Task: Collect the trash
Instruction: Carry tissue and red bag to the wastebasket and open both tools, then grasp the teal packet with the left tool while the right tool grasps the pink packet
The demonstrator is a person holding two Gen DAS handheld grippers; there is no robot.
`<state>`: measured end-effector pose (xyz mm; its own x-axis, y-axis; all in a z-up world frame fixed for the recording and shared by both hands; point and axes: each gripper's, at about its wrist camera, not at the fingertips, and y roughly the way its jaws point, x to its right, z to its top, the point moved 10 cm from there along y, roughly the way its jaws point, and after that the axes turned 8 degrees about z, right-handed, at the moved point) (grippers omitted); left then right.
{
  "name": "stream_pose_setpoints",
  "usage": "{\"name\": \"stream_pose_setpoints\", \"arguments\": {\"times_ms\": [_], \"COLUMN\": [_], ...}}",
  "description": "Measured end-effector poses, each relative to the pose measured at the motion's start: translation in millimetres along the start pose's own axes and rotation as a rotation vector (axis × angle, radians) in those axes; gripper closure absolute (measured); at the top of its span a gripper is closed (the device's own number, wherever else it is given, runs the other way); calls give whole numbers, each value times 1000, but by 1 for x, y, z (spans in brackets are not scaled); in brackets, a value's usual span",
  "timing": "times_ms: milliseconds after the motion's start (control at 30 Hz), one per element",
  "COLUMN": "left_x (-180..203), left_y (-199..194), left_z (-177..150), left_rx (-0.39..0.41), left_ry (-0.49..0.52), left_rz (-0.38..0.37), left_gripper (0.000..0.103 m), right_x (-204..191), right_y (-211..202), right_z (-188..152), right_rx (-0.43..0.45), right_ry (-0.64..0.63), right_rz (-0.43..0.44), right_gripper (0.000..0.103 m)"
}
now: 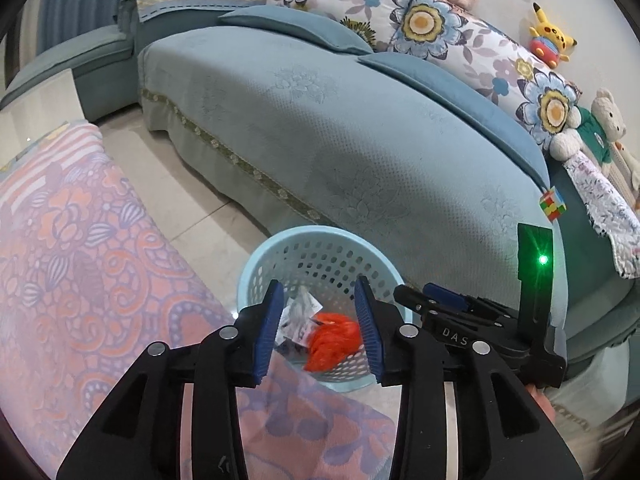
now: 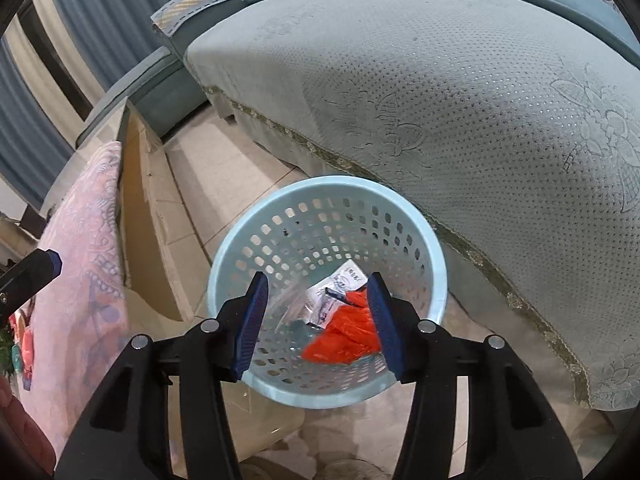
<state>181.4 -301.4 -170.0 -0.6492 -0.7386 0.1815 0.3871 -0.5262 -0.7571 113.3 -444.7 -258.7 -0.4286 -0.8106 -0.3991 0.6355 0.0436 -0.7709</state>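
A light blue perforated trash basket (image 1: 280, 245) stands on the tiled floor between the sofa and a cloth-covered table; it also shows in the right wrist view (image 2: 320, 186). Inside lie an orange plastic bag (image 1: 334, 338) (image 2: 344, 338), a white printed wrapper (image 1: 300, 312) (image 2: 340, 290) and clear plastic (image 2: 288, 304). My left gripper (image 1: 320, 328) is open and empty above the table's edge, beside the basket. My right gripper (image 2: 318, 322) is open and empty right above the basket; its body shows in the left wrist view (image 1: 460, 320).
A teal sofa (image 1: 340, 140) with floral cushions and plush toys fills the far side. A pink patterned tablecloth (image 1: 80, 260) covers the table on the left. A puzzle cube (image 1: 553, 204) lies on the sofa. The left gripper's tip (image 2: 36, 272) shows at the left.
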Motion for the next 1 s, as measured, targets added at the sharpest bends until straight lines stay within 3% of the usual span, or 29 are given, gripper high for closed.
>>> {"name": "stream_pose_setpoints", "arguments": {"times_ms": [200, 433, 600, 767, 1000], "left_x": [-6, -43, -101, -180, -269], "left_y": [-27, -92, -148, -202, -263], "left_z": [2, 0, -17, -50, -103], "left_rx": [35, 145, 217, 250, 283], "left_ry": [-26, -90, -183, -313, -496], "left_rz": [-3, 42, 157, 347, 493], "left_gripper": [65, 55, 49, 49, 49], "right_x": [-34, -95, -162, -240, -358], "right_y": [-10, -33, -46, -51, -48], "right_z": [1, 6, 0, -18, -69], "right_rx": [12, 60, 70, 67, 26], "right_ry": [-70, -186, -296, -411, -595], "right_rz": [31, 99, 155, 218, 329], "right_gripper": [55, 55, 55, 54, 53]}}
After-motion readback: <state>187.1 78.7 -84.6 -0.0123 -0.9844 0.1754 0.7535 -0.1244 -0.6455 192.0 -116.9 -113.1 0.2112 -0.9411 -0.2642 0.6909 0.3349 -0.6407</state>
